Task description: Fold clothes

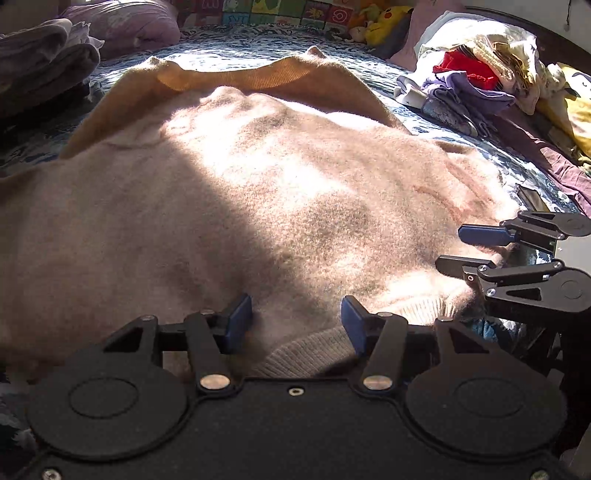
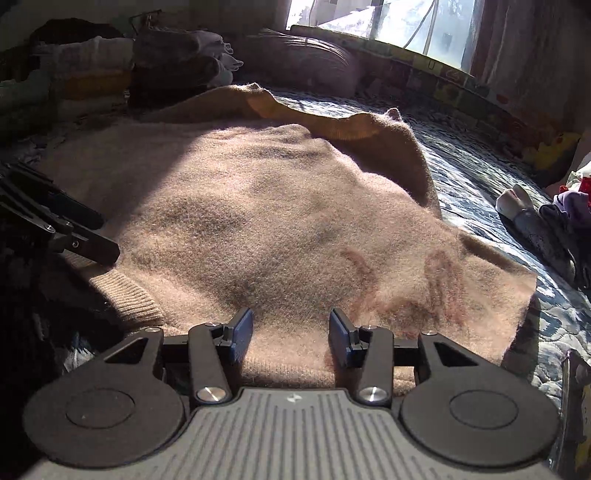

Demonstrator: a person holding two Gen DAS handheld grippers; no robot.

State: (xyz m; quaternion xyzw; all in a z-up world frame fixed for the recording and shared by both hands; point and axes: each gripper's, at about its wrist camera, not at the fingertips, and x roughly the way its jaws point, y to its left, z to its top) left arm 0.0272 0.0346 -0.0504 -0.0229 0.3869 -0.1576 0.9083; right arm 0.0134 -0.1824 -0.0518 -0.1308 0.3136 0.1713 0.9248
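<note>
A fuzzy beige-pink sweater point(image 1: 258, 192) point(image 2: 266, 221) lies spread on the bed, its tan ribbed edge point(image 1: 236, 75) point(image 2: 343, 127) at the far side and a ribbed hem point(image 1: 314, 350) point(image 2: 122, 295) nearest me. My left gripper point(image 1: 295, 317) is open, its blue pads either side of the near hem, with nothing pinched. My right gripper point(image 2: 291, 332) is open too, over the sweater's near edge. The right gripper point(image 1: 469, 251) also shows at the right of the left wrist view, and the left gripper point(image 2: 99, 236) at the left of the right wrist view.
A blue patterned quilt point(image 1: 369, 59) point(image 2: 480, 184) covers the bed. A heap of unfolded clothes point(image 1: 480, 74) point(image 2: 546, 221) lies at the right. Folded stacks point(image 1: 44, 62) point(image 2: 110, 70) sit at the left, with plush toys point(image 1: 384, 22) and a window point(image 2: 388, 18) beyond.
</note>
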